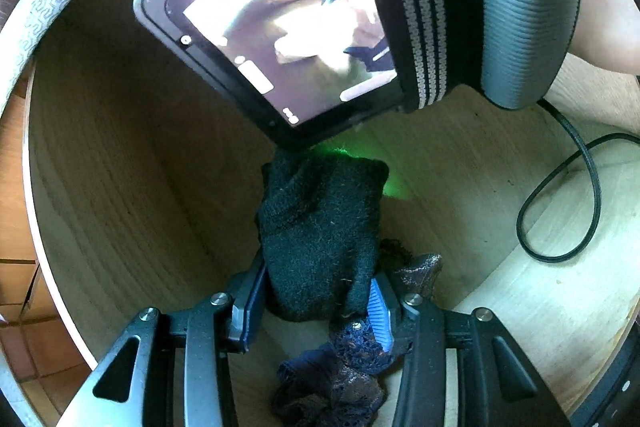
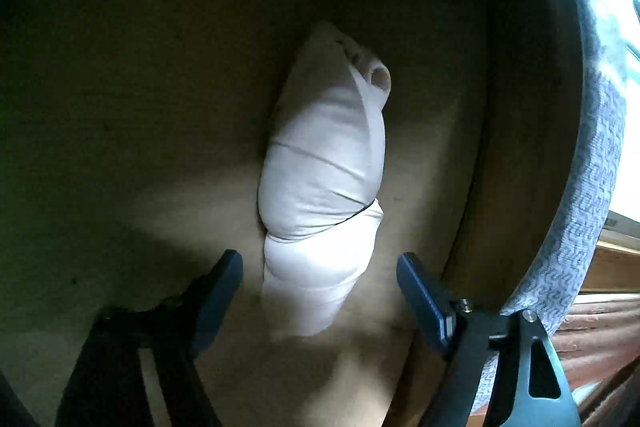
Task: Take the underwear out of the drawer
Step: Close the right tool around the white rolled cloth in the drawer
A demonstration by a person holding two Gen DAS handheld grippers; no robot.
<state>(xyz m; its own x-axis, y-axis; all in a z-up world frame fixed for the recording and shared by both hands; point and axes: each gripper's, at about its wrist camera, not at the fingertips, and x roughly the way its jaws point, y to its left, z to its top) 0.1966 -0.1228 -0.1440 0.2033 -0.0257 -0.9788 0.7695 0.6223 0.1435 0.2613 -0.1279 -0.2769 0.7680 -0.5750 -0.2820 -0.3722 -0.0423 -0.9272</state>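
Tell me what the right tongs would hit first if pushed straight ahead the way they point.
Most likely the rolled white cloth bundle lying on the wooden drawer floor: it sits dead ahead between the open right tongs. Depth is hard to judge here.

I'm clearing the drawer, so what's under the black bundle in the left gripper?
Dark blue lace underwear peeks out beneath the black bundle, over the drawer floor. Anything more under the bundle is hidden.

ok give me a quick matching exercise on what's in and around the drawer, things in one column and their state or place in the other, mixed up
Things:
1. black knit bundle
2. white rolled bundle
3. dark blue lace garment
4. black cable

States:
A. looped on the wood
B. clamped in the left gripper
C. lying ahead of the open right gripper
D. crumpled beneath the left gripper

Pairs: 1-B, 2-C, 3-D, 4-A
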